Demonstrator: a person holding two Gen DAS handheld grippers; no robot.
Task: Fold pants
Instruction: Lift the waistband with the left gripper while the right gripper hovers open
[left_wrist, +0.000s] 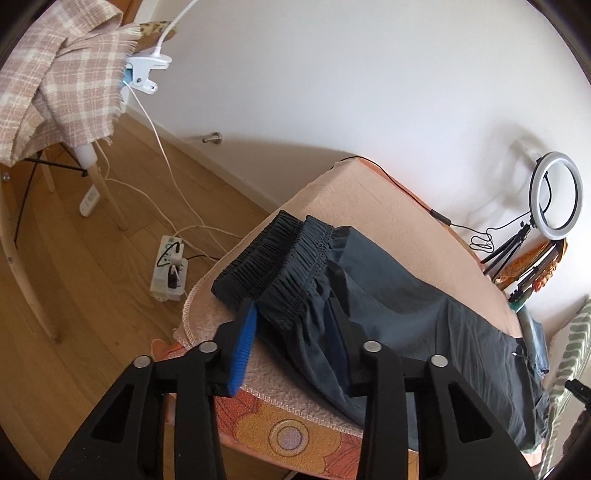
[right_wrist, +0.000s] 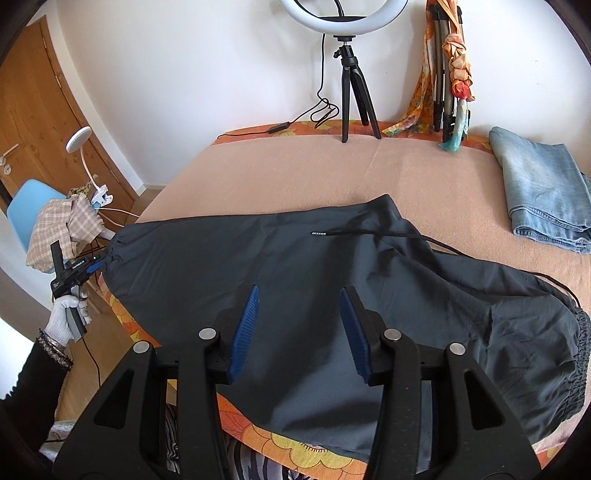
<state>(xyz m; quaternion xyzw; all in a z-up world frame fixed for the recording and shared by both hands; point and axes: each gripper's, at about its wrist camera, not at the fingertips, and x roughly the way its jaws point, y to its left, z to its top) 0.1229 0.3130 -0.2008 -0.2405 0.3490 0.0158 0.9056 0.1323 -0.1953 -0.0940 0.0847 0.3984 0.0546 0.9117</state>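
The dark grey pants (right_wrist: 332, 280) lie flat across the peach cloth (right_wrist: 295, 166) on the table, already doubled leg on leg by the look of the two elastic cuffs (left_wrist: 273, 258) stacked together at one end, so I judge the step in hand to be the next fold, cuffs brought toward the waistband. The left gripper (left_wrist: 295, 325) sits at that cuff end: its blue pad (left_wrist: 243, 347) lies against the outer edge of the cuffs and the other finger is sunk in the fabric, so the gathered cloth is between the jaws; whether the pads really press on it I cannot tell. The right gripper (right_wrist: 299, 325) hovers over the middle of the pants with its jaws spread and nothing between them, cloth only beneath. The waistband (right_wrist: 580, 354) lies off to this gripper's right, its drawstring (right_wrist: 351, 232) trailing ahead of the fingers. The next move, as I see it, calls for a firm pinch on both cuff layers together and a second hold on the near edge, so the layers travel as one. Counted: one pair of dark pants, two cuffs, one folded pair of jeans (right_wrist: 543, 184) far right ahead, one ring light (right_wrist: 343, 14) on a tripod, two grippers, one gloved hand (right_wrist: 68, 317) on the left one.
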